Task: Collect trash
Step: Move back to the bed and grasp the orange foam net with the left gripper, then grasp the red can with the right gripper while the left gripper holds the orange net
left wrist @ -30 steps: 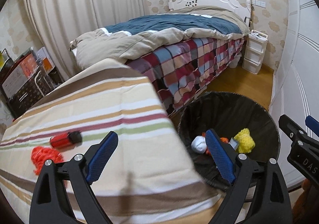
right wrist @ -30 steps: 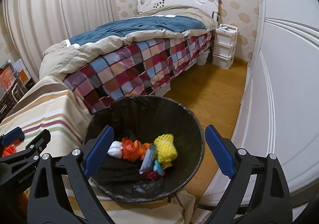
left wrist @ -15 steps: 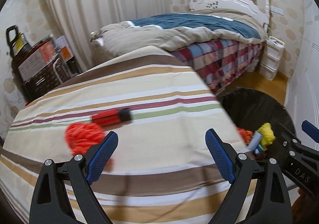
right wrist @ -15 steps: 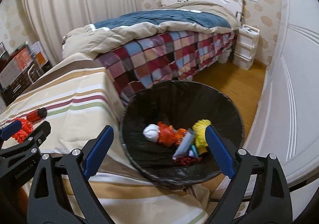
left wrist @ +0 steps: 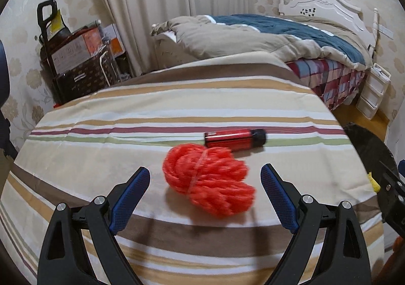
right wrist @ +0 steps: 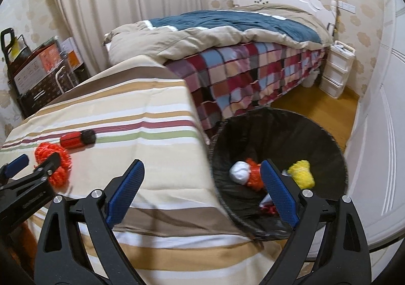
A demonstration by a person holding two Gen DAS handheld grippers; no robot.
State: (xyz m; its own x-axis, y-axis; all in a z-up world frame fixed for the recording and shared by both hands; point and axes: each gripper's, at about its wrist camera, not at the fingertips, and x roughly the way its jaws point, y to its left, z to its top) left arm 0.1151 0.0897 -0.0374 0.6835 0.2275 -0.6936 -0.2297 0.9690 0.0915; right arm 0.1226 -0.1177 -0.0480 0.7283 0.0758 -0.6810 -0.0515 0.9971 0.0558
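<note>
An orange-red net bundle [left wrist: 208, 179] lies on the striped tablecloth [left wrist: 101, 158], with a red tube with a black cap [left wrist: 234, 139] just behind it. My left gripper [left wrist: 205, 196] is open and empty, its blue pads on either side of the bundle's near end. My right gripper [right wrist: 202, 196] is open and empty over the table's right edge, beside the black-lined bin [right wrist: 329, 143]. The bin holds a white wad [right wrist: 239, 172], an orange piece [right wrist: 254, 176] and a yellow net [right wrist: 302, 173]. The bundle [right wrist: 54, 162] and tube [right wrist: 77, 139] also show in the right wrist view.
A bed with a plaid cover [right wrist: 253, 69] stands behind the table. White drawers [right wrist: 336, 69] stand by its head. Boxes and a hand cart [left wrist: 76, 57] are at the back left. A white wardrobe [right wrist: 379, 107] is to the right of the bin.
Both grippers have swung left, away from the bin. The left one now frames the orange-red bundle, which was off to its left before. Both stay open.
</note>
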